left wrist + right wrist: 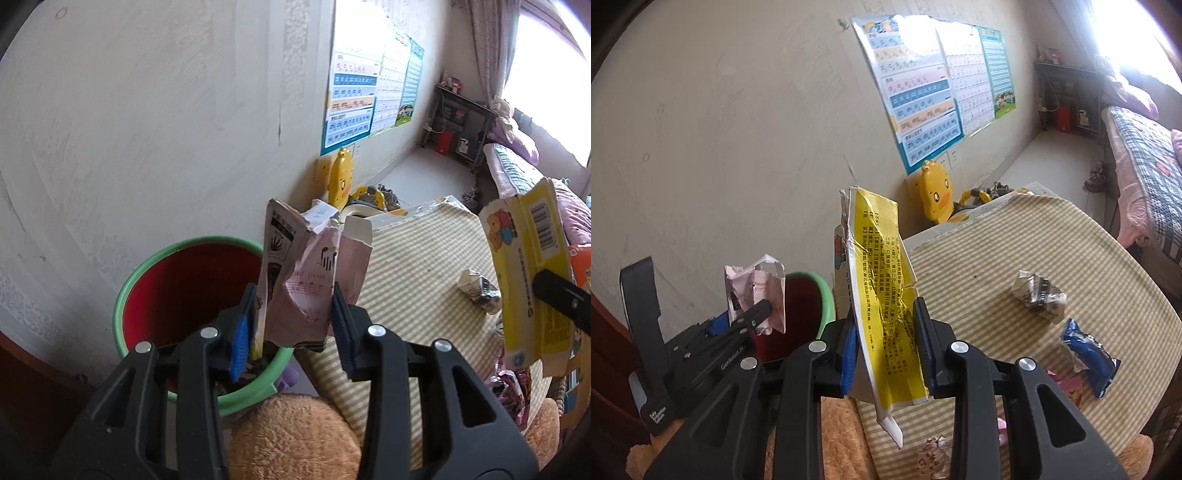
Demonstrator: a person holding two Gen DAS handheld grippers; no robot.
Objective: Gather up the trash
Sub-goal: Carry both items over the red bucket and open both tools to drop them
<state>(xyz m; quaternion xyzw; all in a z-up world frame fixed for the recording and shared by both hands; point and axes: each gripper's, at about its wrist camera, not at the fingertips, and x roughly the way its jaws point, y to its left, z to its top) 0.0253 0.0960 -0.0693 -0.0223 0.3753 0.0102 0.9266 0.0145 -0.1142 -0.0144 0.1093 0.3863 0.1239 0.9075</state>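
A crumpled pink paper carton, its long axis upright, stands pinched in my left gripper, just above the near rim of the green-rimmed red plastic bin. My right gripper clamps a flattened yellow cardboard box over the striped table, farther from the bin; the left should drop first.

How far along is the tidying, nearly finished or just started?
Midway. Some rubbish already lies in the red green-rimmed bucket. The left tongs hold a crumpled pink carton, the right tongs a flattened yellow box. A crumpled grey wrapper and blue packet remain.
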